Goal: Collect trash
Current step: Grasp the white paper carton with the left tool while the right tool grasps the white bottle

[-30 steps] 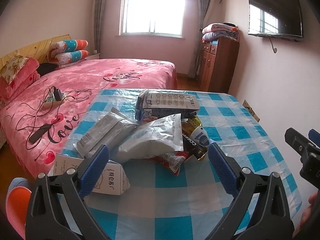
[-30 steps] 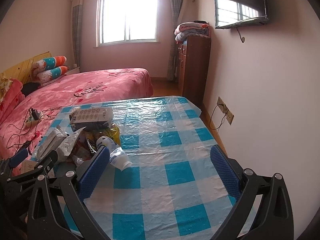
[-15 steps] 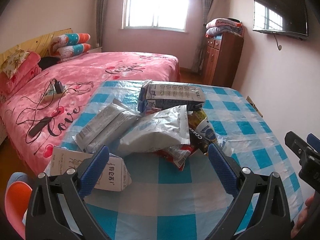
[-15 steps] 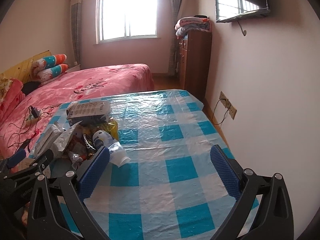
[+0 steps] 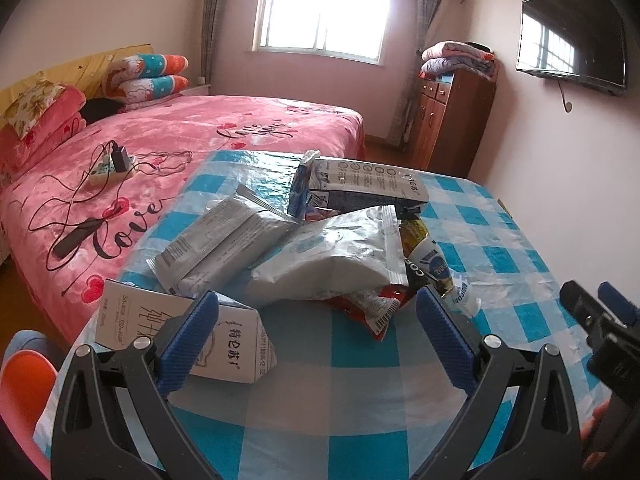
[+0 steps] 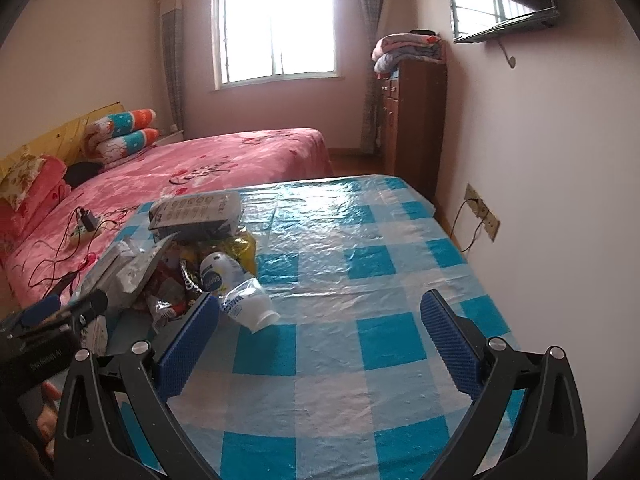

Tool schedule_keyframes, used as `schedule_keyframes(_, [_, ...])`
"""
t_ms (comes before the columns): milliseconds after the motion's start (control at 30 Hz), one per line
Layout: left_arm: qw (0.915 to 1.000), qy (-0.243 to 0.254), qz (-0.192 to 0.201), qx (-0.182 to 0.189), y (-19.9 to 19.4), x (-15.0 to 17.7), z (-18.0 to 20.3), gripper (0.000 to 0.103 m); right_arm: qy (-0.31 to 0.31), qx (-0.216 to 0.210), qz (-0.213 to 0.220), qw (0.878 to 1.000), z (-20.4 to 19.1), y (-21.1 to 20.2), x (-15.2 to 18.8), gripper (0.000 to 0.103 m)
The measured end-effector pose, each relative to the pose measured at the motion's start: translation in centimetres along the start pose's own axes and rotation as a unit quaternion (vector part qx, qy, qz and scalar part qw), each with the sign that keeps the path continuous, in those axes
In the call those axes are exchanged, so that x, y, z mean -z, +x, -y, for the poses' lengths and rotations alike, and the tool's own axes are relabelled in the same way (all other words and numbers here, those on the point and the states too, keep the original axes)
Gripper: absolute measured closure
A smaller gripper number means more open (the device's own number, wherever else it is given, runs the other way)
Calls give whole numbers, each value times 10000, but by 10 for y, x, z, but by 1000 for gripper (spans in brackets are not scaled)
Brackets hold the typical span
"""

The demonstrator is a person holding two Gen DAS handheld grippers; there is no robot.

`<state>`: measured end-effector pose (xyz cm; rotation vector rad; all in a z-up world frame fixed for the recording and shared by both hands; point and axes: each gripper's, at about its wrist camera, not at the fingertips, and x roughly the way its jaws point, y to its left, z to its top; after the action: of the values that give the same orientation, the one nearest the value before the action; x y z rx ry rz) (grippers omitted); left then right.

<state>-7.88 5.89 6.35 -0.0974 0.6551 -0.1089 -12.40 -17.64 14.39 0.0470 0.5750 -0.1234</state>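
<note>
A heap of trash lies on the blue-checked tablecloth: a white milk carton nearest me, grey wrappers, a silver pouch, a dark packet and a white plastic cup. My left gripper hangs open just in front of the heap, holding nothing. My right gripper is open over bare cloth, the cup beside its left finger. Its tip shows at the right edge of the left wrist view as the right gripper.
A pink bed with a charger and cables runs along the table's left side. A wooden cabinet stands by the right wall under a television. An orange seat is at lower left.
Both grippers have drawn a little closer to the table and tilted down; the heap sits lower and larger in the left wrist view. Nothing was grasped.
</note>
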Motion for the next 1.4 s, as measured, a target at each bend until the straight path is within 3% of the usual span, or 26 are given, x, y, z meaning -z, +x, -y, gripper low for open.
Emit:
schedule_keyframes(400, [9989,305,-127,345,1,-28,-12,4,171,-861,-375,9954,3,31,-9,4])
schedule_keyframes(600, [9982,265,-284,456,-7,-34,-45,4,-15,-1292,-582,9899,-3,45,-19,4])
schedule_keyframes(800, [9991,257,-325,6,-20,-27,-103,4,-393,-1670,-923,9808,-12,67,-20,4])
schedule_keyframes(1033, [9917,-834,-943,271,-24,-3,-143,4,-420,-1955,-1166,9728,-16,88,-20,4])
schedule_keyframes(1100, [9863,-1189,-1068,410,-24,5,-147,4,-488,-2008,-1166,9714,-18,92,-21,5])
schedule_keyframes(1200, [9714,-1852,-1329,663,-16,16,-147,4,-578,-2073,-1176,9695,-21,98,-25,5])
schedule_keyframes(1267, [9673,-2020,-1371,693,-11,20,-143,4,-610,-2178,-1185,9668,-22,103,-28,7])
schedule_keyframes(1333, [9637,-2187,-1344,732,-7,21,-140,4,-702,-2225,-1246,9644,-26,110,-31,18])
schedule_keyframes(1400, [9584,-2405,-1332,761,-2,21,-141,4,-741,-2323,-1351,9604,-29,119,-31,19])
